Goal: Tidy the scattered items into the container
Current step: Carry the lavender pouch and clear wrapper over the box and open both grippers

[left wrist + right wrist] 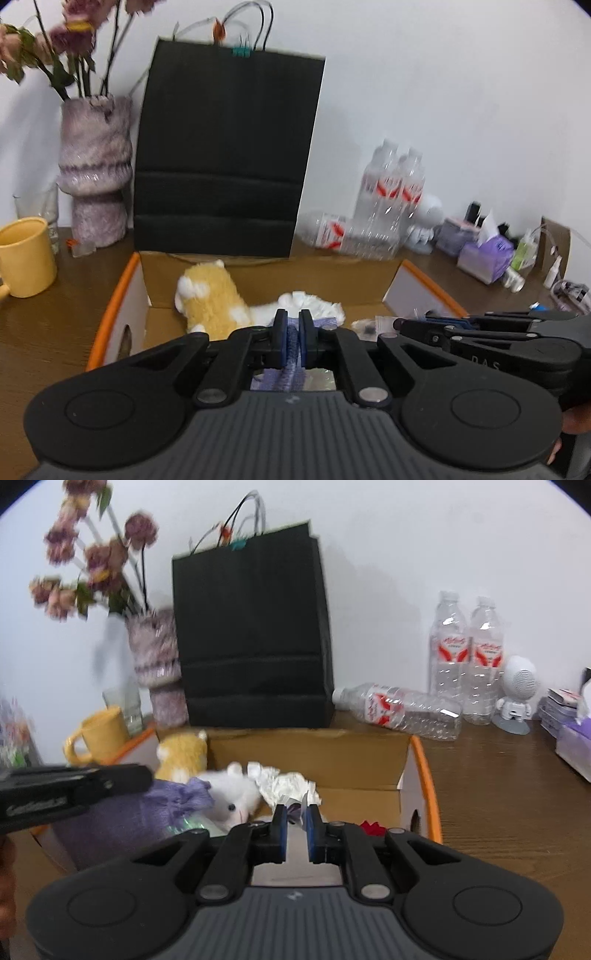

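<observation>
Left wrist view shows your left gripper [294, 334] low in the centre of the frame, its jaws pinched nearly together on a strip of purple knitted fabric [291, 345] that runs between the blue pads and back toward the camera. Just beyond the fingertips sits the cardboard box [258, 275] with orange-edged flaps, filling the middle of the frame on the brown table [55, 325]. Inside it, at centre left, lies a yellow plush toy [212, 301], with a white plush toy [266, 312] beside it and crumpled white wrapping [314, 302] to the right. Your right gripper [402, 325] enters from the right edge, over the box's near right corner. In the right wrist view, that right gripper [295, 818] has its pads drawn close, with a narrow gap left between them, and a scrap of crumpled foil-like wrapping [302, 805] stands at the tips; you cannot tell whether it is truly clamped. The purple fabric bundle [122, 812] hangs at lower left under your left gripper, over the box's near left side. Behind the box stand a black paper bag [255, 635], a vase of dried flowers [155, 657], a yellow mug [103, 734] and clear plastic bottles [465, 653].
</observation>
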Demonstrator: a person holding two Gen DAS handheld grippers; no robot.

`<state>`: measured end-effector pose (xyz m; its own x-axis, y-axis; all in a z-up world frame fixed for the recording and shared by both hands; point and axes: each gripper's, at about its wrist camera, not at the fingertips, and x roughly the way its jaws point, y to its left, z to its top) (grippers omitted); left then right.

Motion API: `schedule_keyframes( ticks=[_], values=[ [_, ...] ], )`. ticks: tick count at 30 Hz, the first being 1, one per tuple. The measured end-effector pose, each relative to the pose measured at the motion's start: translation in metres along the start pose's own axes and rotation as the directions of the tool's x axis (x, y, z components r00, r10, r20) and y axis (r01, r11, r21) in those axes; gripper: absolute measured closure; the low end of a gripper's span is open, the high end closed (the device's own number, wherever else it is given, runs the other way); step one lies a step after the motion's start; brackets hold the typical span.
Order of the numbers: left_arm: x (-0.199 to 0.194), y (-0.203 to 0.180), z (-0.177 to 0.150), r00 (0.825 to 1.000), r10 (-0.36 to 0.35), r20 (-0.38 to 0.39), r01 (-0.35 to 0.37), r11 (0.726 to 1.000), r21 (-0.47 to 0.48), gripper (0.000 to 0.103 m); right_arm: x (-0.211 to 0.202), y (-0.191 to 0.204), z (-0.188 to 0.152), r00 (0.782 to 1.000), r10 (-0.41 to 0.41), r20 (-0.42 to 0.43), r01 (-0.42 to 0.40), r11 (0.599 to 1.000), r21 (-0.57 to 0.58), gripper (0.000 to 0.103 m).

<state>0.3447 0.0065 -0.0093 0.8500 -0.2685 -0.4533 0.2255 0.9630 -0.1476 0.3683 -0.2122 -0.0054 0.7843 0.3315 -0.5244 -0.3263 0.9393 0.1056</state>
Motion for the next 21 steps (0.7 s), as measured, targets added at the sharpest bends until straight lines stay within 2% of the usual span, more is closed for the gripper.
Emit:
schedule_keyframes(
  ticks=[1, 2, 3, 4, 5, 7, 9, 11, 13, 15, 21],
  values=[
    [0.003, 0.001, -0.002, 1.000, 0.005, 0.004, -0.005, 1.000, -0.001, 0.090, 0.004, -0.001, -0.001, 1.000, 0.001, -0.008, -0.001, 1.000, -0.005, 0.093],
    [0.004, 0.002, -0.003, 1.000, 0.010, 0.005, -0.010, 1.000, 0.001, 0.080, 0.007, -0.002, -0.001, 1.000, 0.000, -0.016, 0.000, 1.000, -0.004, 0.090],
    [0.005, 0.003, -0.005, 1.000, 0.016, 0.005, -0.016, 1.000, 0.002, 0.060, 0.009, -0.002, -0.001, 1.000, 0.001, -0.025, -0.001, 1.000, -0.001, 0.089],
    [0.004, 0.003, -0.006, 1.000, 0.026, 0.008, -0.026, 1.000, -0.001, 0.049, 0.011, -0.003, -0.001, 0.999, 0.005, -0.031, -0.005, 1.000, 0.000, 0.078],
    [0.001, 0.004, -0.007, 0.999, 0.038, 0.019, -0.038, 0.999, -0.005, 0.038, 0.011, -0.003, -0.001, 0.999, 0.012, -0.035, -0.012, 1.000, 0.000, 0.061],
    [-0.007, 0.004, -0.006, 0.998, 0.053, 0.042, -0.053, 0.999, 0.002, 0.033, 0.007, -0.001, -0.001, 1.000, 0.014, -0.026, -0.015, 1.000, -0.009, 0.040],
    [-0.019, 0.003, -0.004, 0.995, 0.065, 0.081, -0.066, 0.998, 0.000, 0.011, -0.001, 0.003, -0.001, 1.000, 0.009, -0.002, -0.009, 1.000, -0.028, 0.036],
    [-0.032, -0.001, -0.002, 0.989, 0.086, 0.120, -0.087, 0.996, 0.003, 0.001, -0.010, 0.007, 0.000, 1.000, 0.011, 0.023, -0.010, 0.999, -0.042, 0.022],
    [-0.044, -0.004, -0.002, 0.984, 0.101, 0.146, -0.103, 0.995, 0.009, 0.000, -0.020, 0.010, 0.001, 0.999, 0.007, 0.051, -0.004, 0.999, -0.049, 0.015],
    [-0.052, -0.008, -0.003, 0.982, 0.113, 0.153, -0.115, 0.993, 0.009, 0.000, -0.030, 0.013, 0.000, 0.998, -0.005, 0.069, 0.009, 0.998, -0.057, 0.014],
    [-0.078, -0.014, -0.011, 0.979, 0.135, 0.152, -0.136, 0.991, -0.009, 0.000, -0.055, 0.021, -0.012, 0.998, -0.006, 0.061, 0.009, 0.999, -0.054, 0.004]
  ],
)
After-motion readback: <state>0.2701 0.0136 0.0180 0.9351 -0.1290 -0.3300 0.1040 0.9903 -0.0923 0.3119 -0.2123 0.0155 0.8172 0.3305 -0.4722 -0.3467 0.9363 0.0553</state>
